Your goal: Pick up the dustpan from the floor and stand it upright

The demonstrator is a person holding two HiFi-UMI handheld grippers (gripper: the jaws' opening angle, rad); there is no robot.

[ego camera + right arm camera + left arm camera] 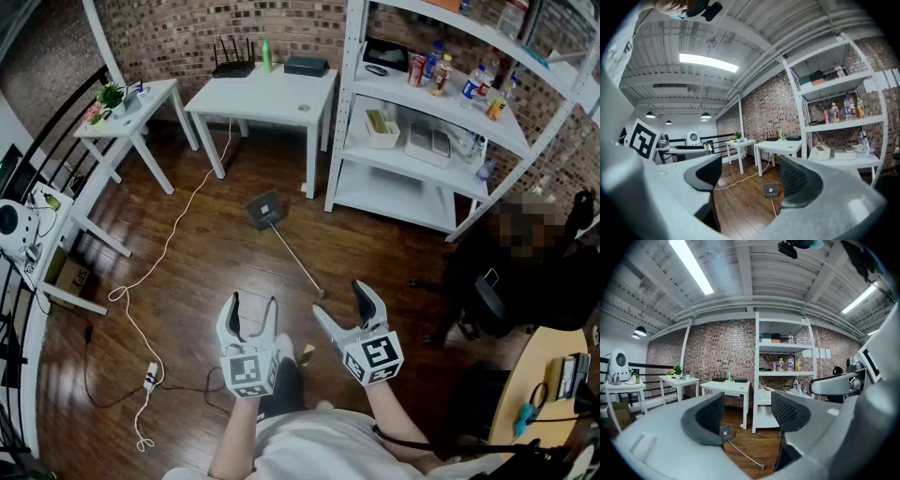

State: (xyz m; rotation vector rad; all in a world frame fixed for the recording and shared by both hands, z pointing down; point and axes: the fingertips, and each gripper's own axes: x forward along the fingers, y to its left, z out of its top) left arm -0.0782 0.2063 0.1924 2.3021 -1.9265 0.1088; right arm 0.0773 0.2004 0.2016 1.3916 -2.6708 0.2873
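The dustpan (265, 209) lies flat on the dark wood floor, its grey pan toward the white table and its long thin handle (298, 263) running back toward me. Both grippers hover well short of it, near my body. My left gripper (253, 305) is open and holds nothing. My right gripper (343, 298) is open wide, also with nothing in it, its tips near the handle's end. The dustpan (726, 431) shows between the left jaws in the left gripper view. In the right gripper view the dustpan (770, 190) lies far ahead.
A white table (267, 97) stands behind the dustpan and a white shelf unit (441, 131) with bottles to its right. A small white side table (127, 117) is at the left. A white cable (169, 246) and plug strip trail across the floor. A black chair (492, 291) sits right.
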